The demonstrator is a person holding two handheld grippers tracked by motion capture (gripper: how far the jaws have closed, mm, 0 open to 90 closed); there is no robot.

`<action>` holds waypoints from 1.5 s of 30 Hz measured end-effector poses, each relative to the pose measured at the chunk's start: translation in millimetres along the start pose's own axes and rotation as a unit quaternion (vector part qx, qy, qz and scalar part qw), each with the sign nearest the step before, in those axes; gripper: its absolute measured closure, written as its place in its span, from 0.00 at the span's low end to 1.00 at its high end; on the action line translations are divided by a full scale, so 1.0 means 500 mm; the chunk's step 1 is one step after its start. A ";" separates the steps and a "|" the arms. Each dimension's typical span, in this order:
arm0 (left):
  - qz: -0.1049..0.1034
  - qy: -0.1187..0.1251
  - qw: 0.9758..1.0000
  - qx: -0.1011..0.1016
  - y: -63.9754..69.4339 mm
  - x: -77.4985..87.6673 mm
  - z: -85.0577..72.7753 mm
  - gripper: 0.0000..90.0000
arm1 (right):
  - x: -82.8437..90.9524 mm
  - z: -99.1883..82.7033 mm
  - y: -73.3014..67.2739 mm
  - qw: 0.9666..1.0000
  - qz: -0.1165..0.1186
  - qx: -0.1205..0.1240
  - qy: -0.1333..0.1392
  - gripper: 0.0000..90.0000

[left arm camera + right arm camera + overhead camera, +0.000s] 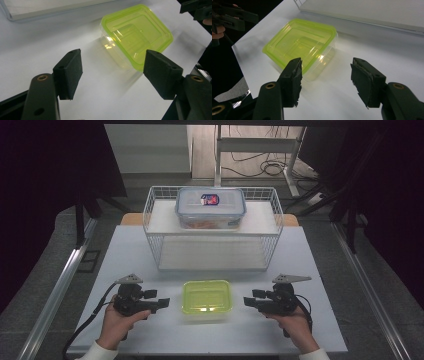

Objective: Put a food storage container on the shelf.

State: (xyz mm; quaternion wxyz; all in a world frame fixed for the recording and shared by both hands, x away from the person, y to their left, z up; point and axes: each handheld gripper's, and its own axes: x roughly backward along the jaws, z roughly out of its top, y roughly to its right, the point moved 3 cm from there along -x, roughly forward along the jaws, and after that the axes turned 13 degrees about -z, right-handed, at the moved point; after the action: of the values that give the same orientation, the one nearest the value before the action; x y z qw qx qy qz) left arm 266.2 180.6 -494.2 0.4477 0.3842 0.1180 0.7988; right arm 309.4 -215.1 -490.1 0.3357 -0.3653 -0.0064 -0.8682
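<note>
- Clear plastic box with lime-green lid [207, 298] sits on white table [125, 250], between the two grippers and in front of white wire basket [155, 240].
- Left gripper [163, 303]: jaws apart, nothing between them, just beside the box.
- Right gripper [248, 301]: same, gaping, empty.
- Judgement: box not yet picked up; grasp and move still to do.
- Blue-clipped lidded container [210, 208] on the basket: red-blue label, unreadable.

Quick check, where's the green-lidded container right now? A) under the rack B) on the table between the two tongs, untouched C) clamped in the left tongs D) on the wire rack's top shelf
B: the green-lidded container sits on the white table between the left tongs and the right tongs, both open and clear of it; the wire rack carries a blue-rimmed box instead.
</note>
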 end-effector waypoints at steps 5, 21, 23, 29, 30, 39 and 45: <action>-0.019 -0.004 1.000 0.010 0.003 -0.015 -0.003 0.37 | -0.004 0.004 -0.014 1.000 -0.002 0.004 0.006 0.47; -0.073 -0.001 0.994 0.082 -0.024 -0.079 0.008 0.40 | -0.055 0.003 -0.045 1.000 0.003 -0.005 -0.021 0.45; -0.075 0.001 0.993 0.091 -0.031 -0.087 0.009 0.40 | -0.062 0.005 -0.044 1.000 0.002 -0.011 -0.021 0.45; -0.066 -0.008 0.993 0.094 -0.044 -0.108 0.012 0.43 | -0.073 0.006 -0.040 0.999 -0.002 -0.018 -0.027 0.45; -0.066 -0.009 0.994 0.092 -0.043 -0.112 0.013 0.43 | -0.074 0.006 -0.040 0.999 -0.001 -0.020 -0.027 0.45; -0.077 -0.026 0.992 0.099 -0.042 -0.138 0.016 0.58 | -0.102 0.006 -0.033 0.998 0.011 -0.048 -0.040 0.45; -0.081 -0.031 0.991 0.099 -0.045 -0.141 0.015 0.69 | -0.128 0.004 -0.035 0.997 0.023 -0.057 -0.052 0.51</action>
State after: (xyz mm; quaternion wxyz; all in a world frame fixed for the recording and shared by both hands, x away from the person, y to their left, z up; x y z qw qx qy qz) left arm 307.0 135.4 -537.0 0.4745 0.4401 0.2132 0.7319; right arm 332.8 -163.9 -525.7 0.3330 -0.4284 0.0344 -0.8393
